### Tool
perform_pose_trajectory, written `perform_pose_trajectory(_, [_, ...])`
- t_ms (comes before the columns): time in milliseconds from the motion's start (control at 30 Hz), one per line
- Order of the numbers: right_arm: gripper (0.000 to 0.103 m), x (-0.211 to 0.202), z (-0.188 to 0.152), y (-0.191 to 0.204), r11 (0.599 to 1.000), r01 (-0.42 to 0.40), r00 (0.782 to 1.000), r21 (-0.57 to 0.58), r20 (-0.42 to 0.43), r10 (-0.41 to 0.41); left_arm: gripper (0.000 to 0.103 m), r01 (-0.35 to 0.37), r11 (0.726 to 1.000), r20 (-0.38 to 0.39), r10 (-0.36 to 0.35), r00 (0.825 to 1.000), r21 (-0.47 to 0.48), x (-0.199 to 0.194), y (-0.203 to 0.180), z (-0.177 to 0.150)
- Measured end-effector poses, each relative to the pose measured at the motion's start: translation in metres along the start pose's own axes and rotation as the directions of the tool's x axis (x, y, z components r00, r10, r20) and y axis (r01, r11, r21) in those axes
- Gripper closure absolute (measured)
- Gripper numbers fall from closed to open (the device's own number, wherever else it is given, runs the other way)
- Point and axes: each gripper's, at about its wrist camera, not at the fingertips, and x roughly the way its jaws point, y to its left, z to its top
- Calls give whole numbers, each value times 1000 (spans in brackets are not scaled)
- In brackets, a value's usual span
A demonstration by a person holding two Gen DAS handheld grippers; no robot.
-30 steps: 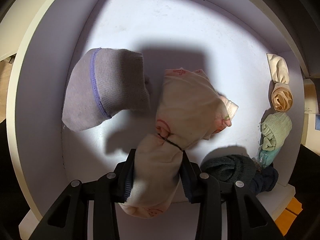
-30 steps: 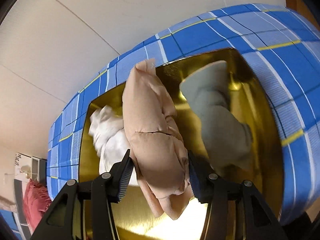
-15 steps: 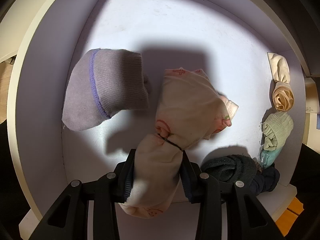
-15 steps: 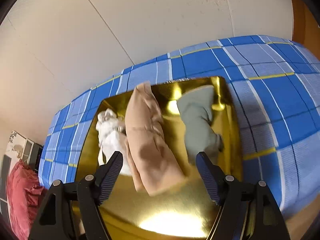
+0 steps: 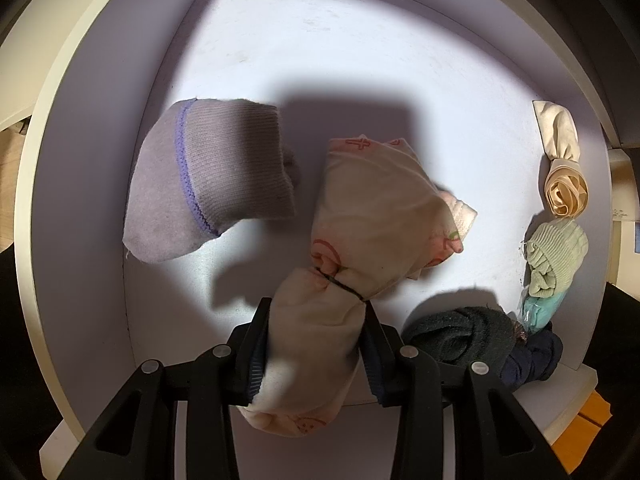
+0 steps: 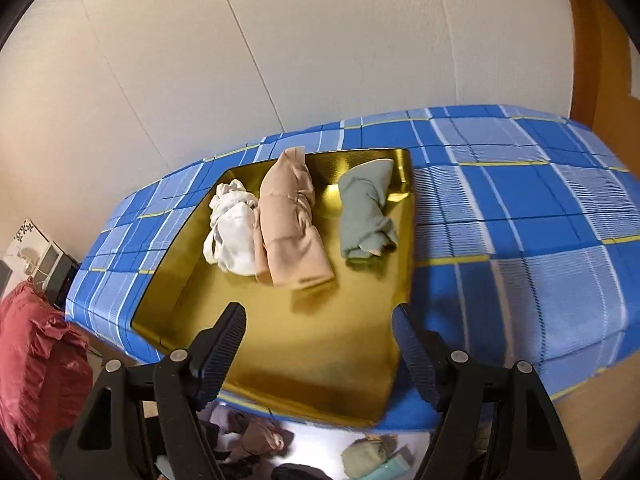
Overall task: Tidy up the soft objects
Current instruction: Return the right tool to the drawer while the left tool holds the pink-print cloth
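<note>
No legible text, labels or numbers.

Cream panelled wall (image 6: 280, 40), blue plaid bedcover (image 6: 520, 208), orange wooden board (image 6: 600, 60) at right, red cushion (image 6: 36, 360)

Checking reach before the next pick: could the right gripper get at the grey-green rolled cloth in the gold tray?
Probably yes. The right gripper is open and empty, and the grey-green rolled cloth lies apart from the peach roll, nothing covering it.
</note>
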Motion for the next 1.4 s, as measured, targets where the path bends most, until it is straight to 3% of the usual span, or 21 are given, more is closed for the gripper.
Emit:
perform_pose_trajectory(233, [23,-26,-48,-36,996,62,998,69,19,-63,62,-7,1000,3,7,1000,9,0,-1,-1])
perform_pose_trajectory(533, [19,12,-127,-44,996,86,982,1,-168,-85,62,-13,1000,9,12,1000,18,0,-2,-1])
perform_pose_trajectory(667, [19,53,-156,-43,997,78,937,17,-343,-68,62,-7,1000,19,7,1000,20,-1,-2,-2])
perform_pose_trajectory(833, [19,92,-190,-43,993,119,854,0,-511,-102,63,52,999,33,-52,998,-1,-4,3,-5])
perform_pose_trajectory(1033, [19,113,-212,-41,992,124,798,-30,-592,-118,63,68,998,63,-68,996,4,-18,3,-8])
perform_pose_trajectory(1400, [17,145,-249,-40,986,158,680,-48,-719,-144,63,174,985,168,-171,971,-4,-72,0,-25])
